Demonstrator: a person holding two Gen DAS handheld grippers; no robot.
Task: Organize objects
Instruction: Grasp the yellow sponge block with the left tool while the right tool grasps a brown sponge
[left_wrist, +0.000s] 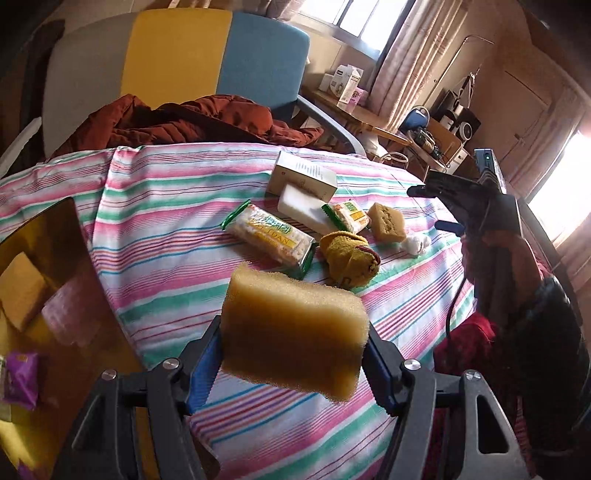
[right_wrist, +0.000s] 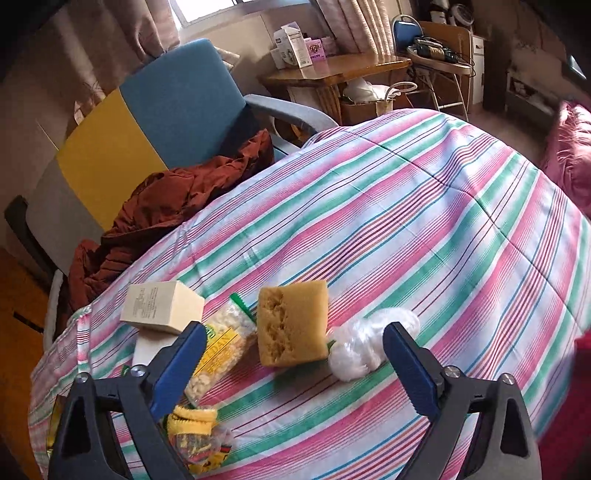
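The longer cracker pack (left_wrist: 271, 238) at the centre of the left wrist view bears yellow-band lettering ending in "DAN"; its first letters are unclear. In the right wrist view, lower left, the second cracker pack (right_wrist: 218, 347) shows "DAN" too. Print on the box (right_wrist: 162, 306) is too small to read.

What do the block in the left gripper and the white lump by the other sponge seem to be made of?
Block: tan open-cell foam, matte and pitted, probably a sponge. White lump: looks like thin crinkled clear plastic film, glossy and translucent; possibly a bag.
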